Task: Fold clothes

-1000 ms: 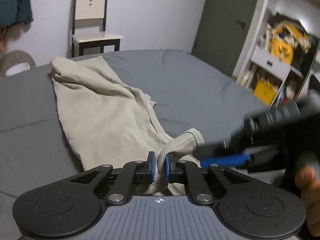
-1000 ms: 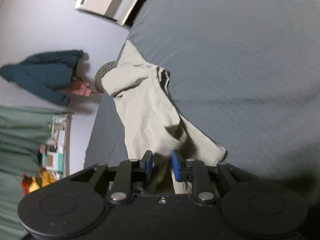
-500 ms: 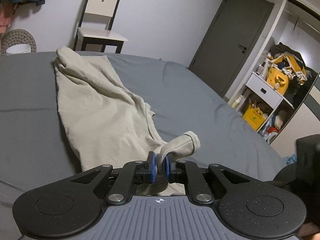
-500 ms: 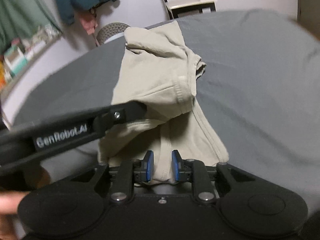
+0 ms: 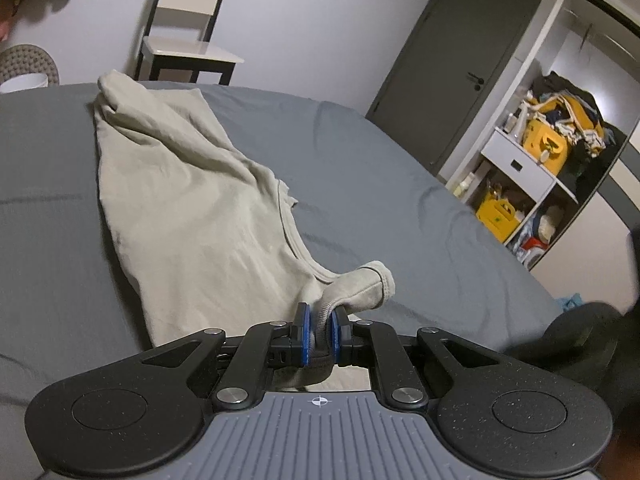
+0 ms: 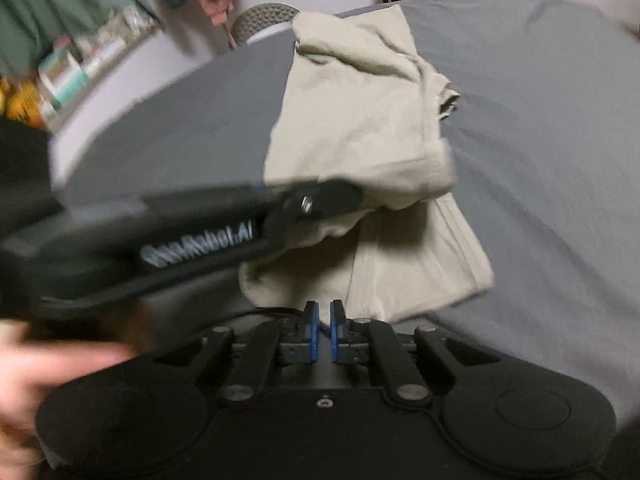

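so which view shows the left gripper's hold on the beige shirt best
The left wrist view: the left gripper has its blue pads shut on the beige shirt at a ribbed edge, sharp and close. The right wrist view shows that gripper only from the side, blurred, with the pinch point hidden.

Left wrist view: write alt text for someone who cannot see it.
The left gripper pinches the collar of a beige shirt lying crumpled on a grey bed. Behind stand a chair, a dark door and cluttered shelves.
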A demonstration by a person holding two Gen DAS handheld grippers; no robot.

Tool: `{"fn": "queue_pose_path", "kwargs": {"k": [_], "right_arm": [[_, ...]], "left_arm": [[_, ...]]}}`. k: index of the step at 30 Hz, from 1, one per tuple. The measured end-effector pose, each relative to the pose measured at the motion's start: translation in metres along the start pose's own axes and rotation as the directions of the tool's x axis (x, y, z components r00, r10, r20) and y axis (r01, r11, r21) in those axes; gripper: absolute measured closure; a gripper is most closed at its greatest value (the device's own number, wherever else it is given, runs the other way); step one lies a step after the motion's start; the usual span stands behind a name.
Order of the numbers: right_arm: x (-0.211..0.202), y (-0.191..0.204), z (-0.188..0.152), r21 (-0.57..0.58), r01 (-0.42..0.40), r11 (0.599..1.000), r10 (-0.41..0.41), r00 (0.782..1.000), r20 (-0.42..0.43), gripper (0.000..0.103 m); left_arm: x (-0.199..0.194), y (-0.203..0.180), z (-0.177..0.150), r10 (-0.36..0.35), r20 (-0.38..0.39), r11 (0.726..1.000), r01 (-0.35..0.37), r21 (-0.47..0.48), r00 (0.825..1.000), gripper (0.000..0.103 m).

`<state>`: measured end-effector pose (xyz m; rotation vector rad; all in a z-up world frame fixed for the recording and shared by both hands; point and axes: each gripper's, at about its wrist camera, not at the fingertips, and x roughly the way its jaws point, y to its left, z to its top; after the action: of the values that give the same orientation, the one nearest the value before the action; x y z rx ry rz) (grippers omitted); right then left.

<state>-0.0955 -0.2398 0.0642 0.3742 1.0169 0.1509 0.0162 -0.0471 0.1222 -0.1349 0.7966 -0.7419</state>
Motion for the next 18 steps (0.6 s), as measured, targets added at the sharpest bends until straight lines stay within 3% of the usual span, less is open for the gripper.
{"fn": "queue_pose_path", "kwargs": {"k": [2, 4, 6, 8, 12, 16, 18], "right_arm": [[-0.030, -0.016, 0.003, 0.021, 0.034, 0.999, -0.035, 0.998, 0.049, 0.052], [-0.048, -0.032, 0.014, 0.044, 0.069, 0.997, -0.073, 0.994, 0.083, 0.042], [-0.049, -0.051, 0.032, 0.108, 0.030, 0.994, -0.036, 0.998, 0.057, 0.042], [-0.034, -0.075, 0.051, 0.231, -0.050, 0.972, 0.057, 0.998, -0.024, 0.042], [0.000, -0.105, 0.053, 0.408, -0.119, 0.905, 0.184, 0.975, -0.124, 0.042], [0.011, -0.121, 0.044, 0.540, -0.240, 0.807, 0.323, 0.944, -0.063, 0.042], [0.015, -0.124, 0.044, 0.568, -0.267, 0.779, 0.352, 0.935, -0.043, 0.043]], "left_arm": [[0.002, -0.003, -0.001, 0.000, -0.009, 1.000, 0.000, 0.018, 1.000, 0.093], [0.004, -0.006, -0.003, -0.005, -0.018, 1.000, 0.006, 0.029, 1.000, 0.093], [0.006, -0.010, -0.004, -0.009, -0.023, 0.999, 0.010, 0.045, 1.000, 0.093], [0.006, -0.015, -0.006, -0.012, -0.024, 0.998, 0.013, 0.069, 1.000, 0.093], [0.008, -0.022, -0.009, -0.003, -0.044, 0.994, 0.008, 0.111, 0.999, 0.093], [0.011, -0.029, -0.012, 0.022, -0.071, 0.986, -0.010, 0.169, 0.997, 0.093], [0.013, -0.034, -0.014, 0.025, -0.086, 0.981, -0.008, 0.191, 0.996, 0.093]]}}
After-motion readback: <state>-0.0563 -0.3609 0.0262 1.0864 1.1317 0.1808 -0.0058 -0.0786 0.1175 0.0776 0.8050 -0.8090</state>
